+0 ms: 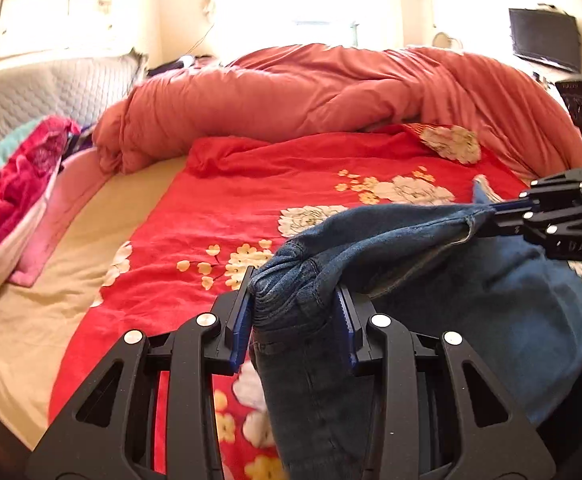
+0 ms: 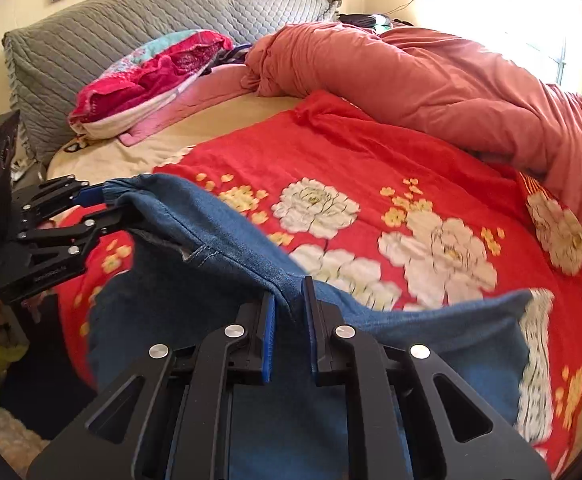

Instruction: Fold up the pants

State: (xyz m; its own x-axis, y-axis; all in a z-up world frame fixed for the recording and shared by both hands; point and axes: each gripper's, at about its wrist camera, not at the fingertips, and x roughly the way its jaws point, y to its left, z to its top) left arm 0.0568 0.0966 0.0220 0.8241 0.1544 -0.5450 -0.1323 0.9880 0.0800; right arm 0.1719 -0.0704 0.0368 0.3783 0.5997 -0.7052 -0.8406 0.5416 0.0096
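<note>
**Pants lifted by the waistband, fold not yet laid**

Held up over the red floral bedspread (image 1: 227,208): blue denim pants (image 1: 371,236), stretched between both tools in the lower centre and lower right of the left view. Left gripper (image 1: 293,308) clamped on a bunched wad of waistband, jaws kept apart only by the thick cloth. Right gripper (image 2: 289,312) pinched on a thinner edge of the same band, jaws nearly together.

Judged to be the carrying or spreading step, before any fold. Next move likely calls for lowering the denim flat onto the bedspread, keeping the band taut and level so the legs fall aligned; loose hanging cloth could crease or drag.

Seen only from the left camera: a dark screen (image 1: 545,38) at upper right. Seen only from the right camera: the whole grey quilted headboard (image 2: 131,36) at upper left and much of the lighter inner face of the pants hanging at the bottom. In both: orange duvet (image 2: 431,80) heaped along the far side.
</note>
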